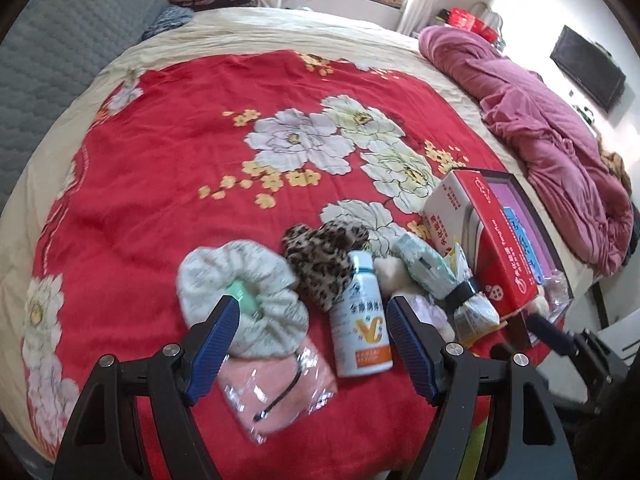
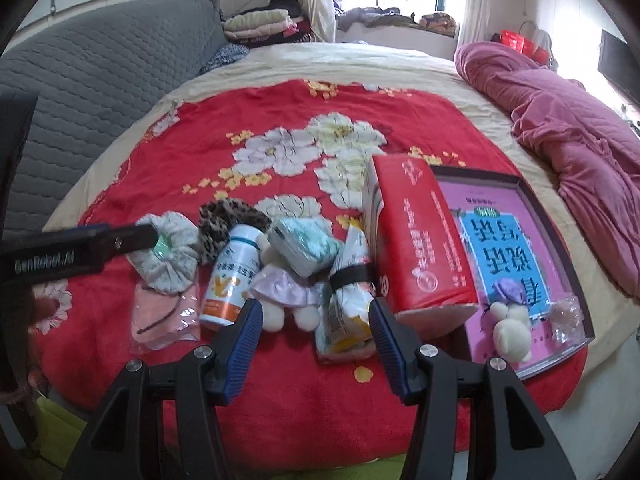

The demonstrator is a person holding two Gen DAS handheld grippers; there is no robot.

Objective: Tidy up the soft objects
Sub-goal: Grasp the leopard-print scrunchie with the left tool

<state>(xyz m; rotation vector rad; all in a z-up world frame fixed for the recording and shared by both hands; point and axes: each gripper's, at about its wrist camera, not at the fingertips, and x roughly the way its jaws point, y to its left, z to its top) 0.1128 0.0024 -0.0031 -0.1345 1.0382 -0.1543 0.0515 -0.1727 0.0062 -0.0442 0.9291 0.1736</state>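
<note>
Right wrist view: "GenRobot.AI" lettering on the left hand-held gripper (image 2: pixel 160 240), both hand-held grippers' jaws apart, empty.

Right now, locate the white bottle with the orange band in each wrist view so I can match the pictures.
Left wrist view: the white bottle lies low in the centre, between the left gripper's open jaws.
Right wrist view: the bottle lies lower left of centre, just left of the right gripper's left finger.
Shared landmark: the leopard-print fabric lies just behind the bottle.
</note>
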